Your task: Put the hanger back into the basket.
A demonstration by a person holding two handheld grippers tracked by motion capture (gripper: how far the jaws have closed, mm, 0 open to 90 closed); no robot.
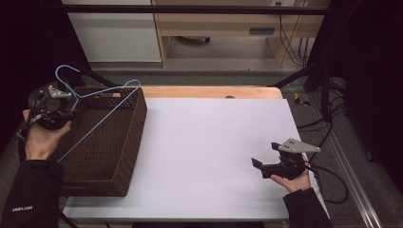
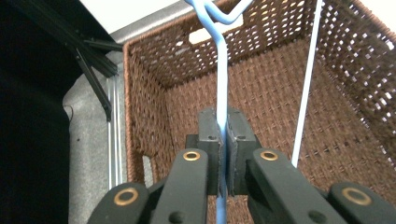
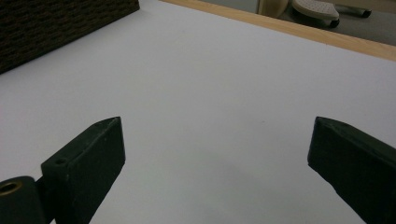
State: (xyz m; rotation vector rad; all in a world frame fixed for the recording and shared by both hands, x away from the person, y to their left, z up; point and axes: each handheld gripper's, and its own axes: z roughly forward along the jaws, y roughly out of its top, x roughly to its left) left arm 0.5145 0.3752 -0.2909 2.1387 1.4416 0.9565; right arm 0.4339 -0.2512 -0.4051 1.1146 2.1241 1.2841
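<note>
White sheeting covers the counter (image 1: 204,152), with a wooden edge along its far side and dark framing around it. At the left, a brown wicker basket (image 1: 127,142) is set on the counter's end. Above it a light-blue wire hanger (image 1: 102,102) is held by the left gripper (image 2: 223,154), its jaws clamped tight on one wire near the hook (a second wire runs free to the side). The hanger is seen hanging partly over the basket's open top, hook pointing away from the person. Trouble could be expected here: thin wire may pivot or slip between the pads, and a lower corner could be snagged on the weave or rim if lowered askew. At the right, the right gripper (image 1: 266,166) is held low over bare counter, jaws spread wide and empty.
</note>
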